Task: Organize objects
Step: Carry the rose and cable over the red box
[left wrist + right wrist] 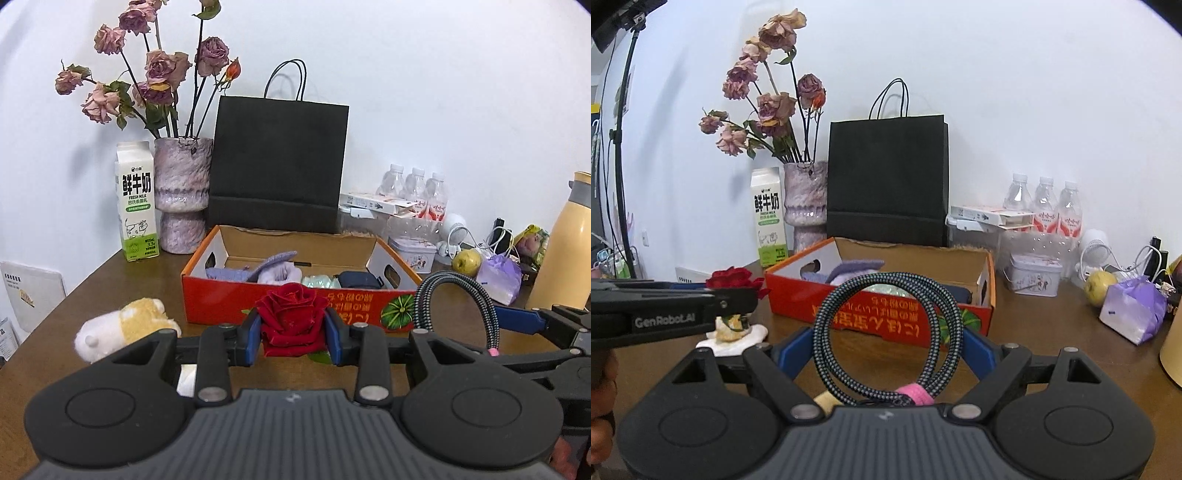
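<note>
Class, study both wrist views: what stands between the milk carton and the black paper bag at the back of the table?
A mottled pink-purple vase holding dried roses stands between the milk carton and the black paper bag. Both wrist views show it.

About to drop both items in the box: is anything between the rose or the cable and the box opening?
Nothing visible. The rose in the left gripper and the cable in the right gripper are both just in front of the box, only its low front wall between; the socks inside leave room.
</note>
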A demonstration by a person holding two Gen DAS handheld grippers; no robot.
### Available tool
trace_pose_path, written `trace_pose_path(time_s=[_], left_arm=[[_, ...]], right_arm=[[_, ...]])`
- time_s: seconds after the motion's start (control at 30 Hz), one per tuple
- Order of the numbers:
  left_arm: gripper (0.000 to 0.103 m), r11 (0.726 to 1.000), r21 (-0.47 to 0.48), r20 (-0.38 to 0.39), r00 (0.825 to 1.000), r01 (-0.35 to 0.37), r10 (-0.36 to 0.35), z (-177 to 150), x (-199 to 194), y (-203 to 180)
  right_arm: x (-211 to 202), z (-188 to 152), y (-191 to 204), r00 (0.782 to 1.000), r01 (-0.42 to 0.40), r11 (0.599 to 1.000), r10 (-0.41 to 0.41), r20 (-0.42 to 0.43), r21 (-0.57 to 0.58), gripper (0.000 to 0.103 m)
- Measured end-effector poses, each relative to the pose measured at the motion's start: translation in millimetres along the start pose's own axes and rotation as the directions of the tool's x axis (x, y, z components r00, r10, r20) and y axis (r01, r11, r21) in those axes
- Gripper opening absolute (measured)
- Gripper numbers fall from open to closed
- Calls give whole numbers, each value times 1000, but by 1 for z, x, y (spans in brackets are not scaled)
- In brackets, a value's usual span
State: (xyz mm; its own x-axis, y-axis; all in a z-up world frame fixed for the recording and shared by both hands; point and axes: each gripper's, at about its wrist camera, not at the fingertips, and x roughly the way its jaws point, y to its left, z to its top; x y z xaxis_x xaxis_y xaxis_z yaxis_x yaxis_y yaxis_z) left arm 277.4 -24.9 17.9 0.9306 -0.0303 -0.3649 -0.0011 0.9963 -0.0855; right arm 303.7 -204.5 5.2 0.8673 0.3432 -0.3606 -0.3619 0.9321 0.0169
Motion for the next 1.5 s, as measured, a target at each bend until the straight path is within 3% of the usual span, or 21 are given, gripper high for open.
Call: trace_pose_path(time_s=[0.97,1.5], left_arm=[[36,999,-46,9,1000,-12,12,35,74,11],[36,995,-89,51,998,-44,48,63,116,21]], right_arm=[[79,32,-9,1000,11,1000,-11,11,20,85],[129,54,-22,998,62,997,-63,21,46,85]])
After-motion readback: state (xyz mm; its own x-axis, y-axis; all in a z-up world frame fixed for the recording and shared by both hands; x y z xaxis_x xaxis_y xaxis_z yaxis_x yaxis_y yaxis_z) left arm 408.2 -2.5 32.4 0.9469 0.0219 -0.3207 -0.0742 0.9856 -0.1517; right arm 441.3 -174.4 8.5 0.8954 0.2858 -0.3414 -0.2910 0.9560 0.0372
